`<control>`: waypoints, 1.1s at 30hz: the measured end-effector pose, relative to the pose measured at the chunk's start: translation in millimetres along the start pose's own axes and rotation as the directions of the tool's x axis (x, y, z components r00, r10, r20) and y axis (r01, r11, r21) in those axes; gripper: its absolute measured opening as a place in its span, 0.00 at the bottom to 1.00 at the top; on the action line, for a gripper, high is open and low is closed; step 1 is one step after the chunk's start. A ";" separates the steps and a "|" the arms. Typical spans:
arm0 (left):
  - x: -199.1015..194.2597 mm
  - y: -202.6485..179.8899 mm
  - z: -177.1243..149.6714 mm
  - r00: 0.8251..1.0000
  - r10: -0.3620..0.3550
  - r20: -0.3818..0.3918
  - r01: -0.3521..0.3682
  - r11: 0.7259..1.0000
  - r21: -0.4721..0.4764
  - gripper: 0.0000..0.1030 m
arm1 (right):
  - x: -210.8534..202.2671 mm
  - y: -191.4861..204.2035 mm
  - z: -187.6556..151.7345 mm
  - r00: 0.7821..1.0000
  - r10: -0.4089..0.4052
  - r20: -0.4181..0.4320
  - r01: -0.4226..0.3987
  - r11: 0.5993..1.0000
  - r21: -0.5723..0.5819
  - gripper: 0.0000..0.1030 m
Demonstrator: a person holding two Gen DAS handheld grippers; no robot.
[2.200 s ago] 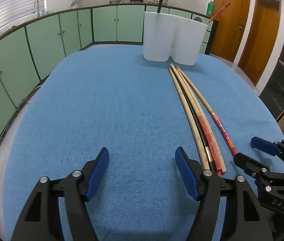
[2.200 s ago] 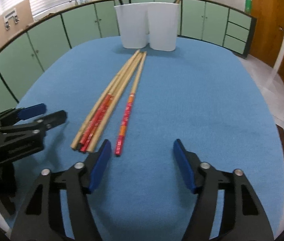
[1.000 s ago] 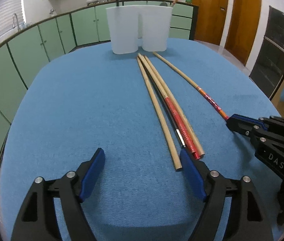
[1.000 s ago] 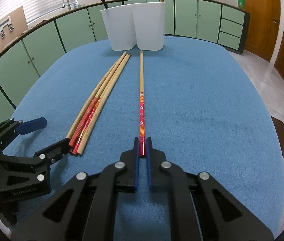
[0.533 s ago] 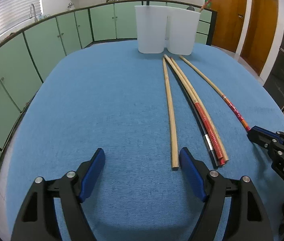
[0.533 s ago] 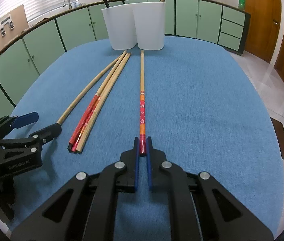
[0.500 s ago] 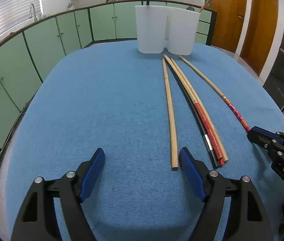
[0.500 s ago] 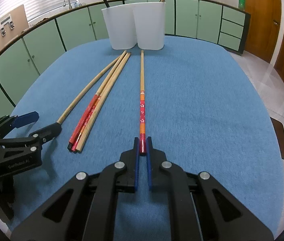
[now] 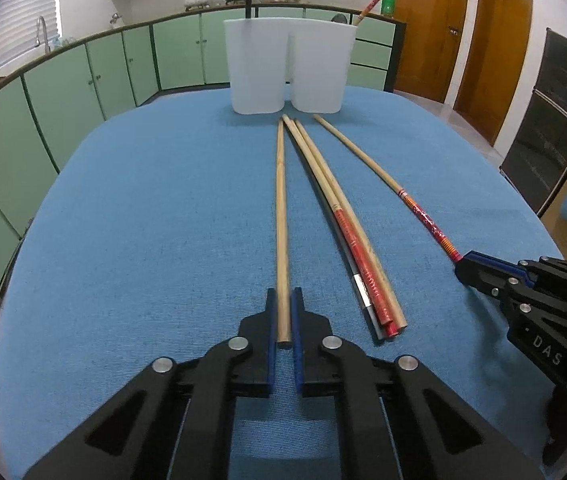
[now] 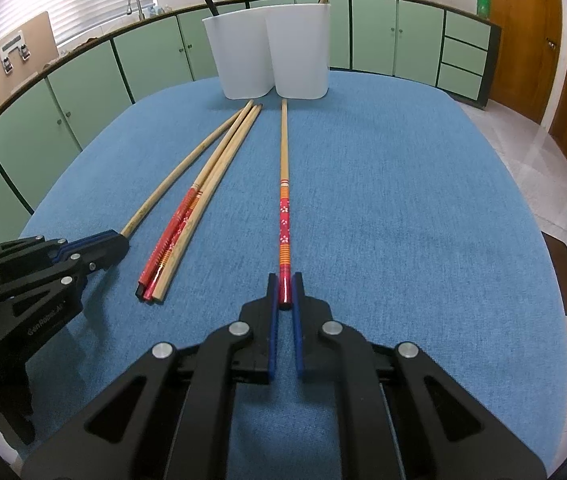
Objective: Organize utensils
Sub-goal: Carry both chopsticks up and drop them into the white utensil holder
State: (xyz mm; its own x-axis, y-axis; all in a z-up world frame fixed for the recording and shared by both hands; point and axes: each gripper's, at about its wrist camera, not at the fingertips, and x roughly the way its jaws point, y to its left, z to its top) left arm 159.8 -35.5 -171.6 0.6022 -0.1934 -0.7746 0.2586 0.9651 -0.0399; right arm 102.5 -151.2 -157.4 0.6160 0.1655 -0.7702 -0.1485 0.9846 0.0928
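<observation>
The left gripper (image 9: 282, 322) is clamping the near end of a plain wooden chopstick (image 9: 281, 216); the right gripper (image 10: 284, 294) is clamping the red-patterned chopstick (image 10: 284, 200). Both are lying on the blue tablecloth (image 9: 143, 220). The sticks are probably light, stiff and smooth, so end grips may pivot. Open room is lying ahead toward the far white holder (image 9: 287, 72); a bundle (image 9: 347, 232) is lying between.

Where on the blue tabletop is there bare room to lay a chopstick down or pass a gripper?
Bare cloth lies left of the plain chopstick out to the table edge, and right of the red-patterned chopstick to the far edge. Crowded: the chopstick bundle between them, and the strip before the white holder, where all the tips converge.
</observation>
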 end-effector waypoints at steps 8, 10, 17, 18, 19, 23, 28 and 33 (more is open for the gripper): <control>-31.7 1.4 11.1 0.997 0.005 0.075 -0.004 1.000 -0.004 0.06 | -23.7 -2.3 8.0 0.998 -0.001 0.063 0.002 1.000 -0.007 0.05; -44.7 2.1 17.1 0.994 0.005 0.106 -0.004 1.000 -0.004 0.06 | -34.5 -3.9 13.9 0.996 0.003 0.089 -0.003 1.000 -0.005 0.05; -85.5 5.2 44.4 0.975 -0.002 0.223 0.000 1.000 0.007 0.06 | -74.0 -9.3 39.6 0.985 0.029 0.173 -0.030 1.000 -0.002 0.05; -91.2 6.0 49.6 0.971 -0.006 0.240 0.004 1.000 0.009 0.06 | -79.9 -10.3 44.9 0.982 0.031 0.186 -0.031 1.000 -0.004 0.05; -96.5 7.2 54.7 0.966 -0.011 0.256 0.008 1.000 0.012 0.06 | -83.2 -11.2 49.9 0.980 0.031 0.196 -0.030 1.000 -0.006 0.05; -109.5 10.9 78.1 0.952 -0.031 0.304 0.024 0.999 0.025 0.06 | -106.4 -15.1 76.2 0.967 0.046 0.252 -0.041 0.999 -0.026 0.05; -120.8 13.8 106.1 0.936 -0.063 0.346 0.048 0.997 0.052 0.06 | -128.6 -15.2 111.5 0.950 0.063 0.307 -0.044 0.997 -0.069 0.05; -118.7 11.6 128.4 0.931 -0.092 0.354 0.069 0.995 0.075 0.06 | -138.7 -16.0 141.0 0.946 0.099 0.310 -0.070 0.992 -0.105 0.05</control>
State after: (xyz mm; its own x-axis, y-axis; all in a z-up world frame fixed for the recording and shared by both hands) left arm 188.3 -24.0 0.9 0.8040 -0.3310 -0.4939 0.3560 0.9334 -0.0460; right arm 128.5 -181.8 36.8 0.8074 0.2718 -0.5237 -0.2713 0.9592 0.0795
